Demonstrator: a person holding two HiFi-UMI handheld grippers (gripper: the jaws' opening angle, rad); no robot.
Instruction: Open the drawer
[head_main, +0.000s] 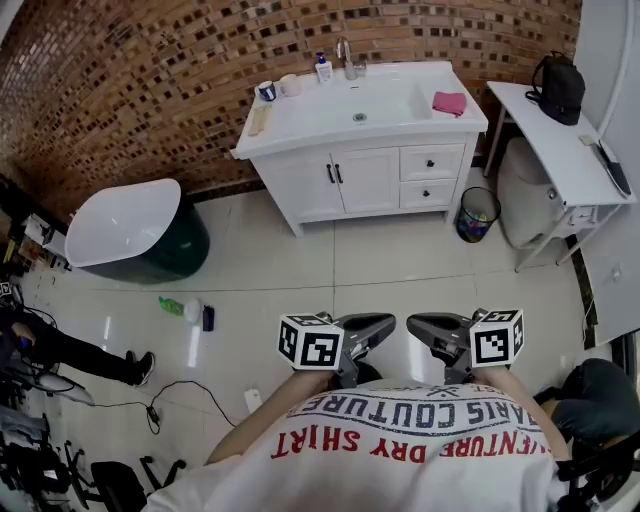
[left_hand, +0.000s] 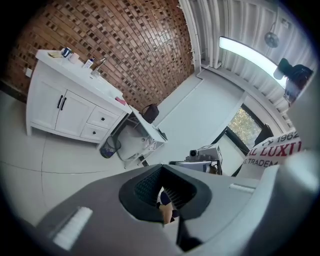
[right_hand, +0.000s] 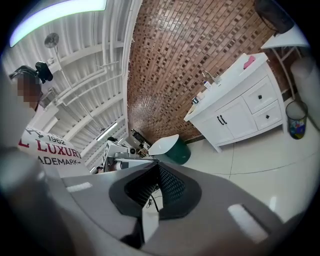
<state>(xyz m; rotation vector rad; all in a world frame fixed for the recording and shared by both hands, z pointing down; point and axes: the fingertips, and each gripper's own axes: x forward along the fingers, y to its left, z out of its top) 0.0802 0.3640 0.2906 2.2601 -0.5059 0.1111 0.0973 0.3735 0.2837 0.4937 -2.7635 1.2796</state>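
Observation:
A white vanity cabinet (head_main: 340, 180) stands against the brick wall, well ahead of me across the tiled floor. Its right side has an upper drawer (head_main: 432, 161) and a lower drawer (head_main: 427, 193), both closed, each with a dark knob. The same two show in the left gripper view, upper drawer (left_hand: 102, 118), and in the right gripper view, upper drawer (right_hand: 260, 95). My left gripper (head_main: 383, 323) and right gripper (head_main: 413, 323) hang close to my chest, tips almost facing each other. Both are shut with nothing held, far from the cabinet.
A white and green bathtub (head_main: 130, 230) sits at the left. A patterned bin (head_main: 478, 213) stands right of the vanity, beside a white side table (head_main: 560, 140) carrying a black bag (head_main: 558, 85). Small bottles (head_main: 185, 308) and a cable (head_main: 170, 395) lie on the floor.

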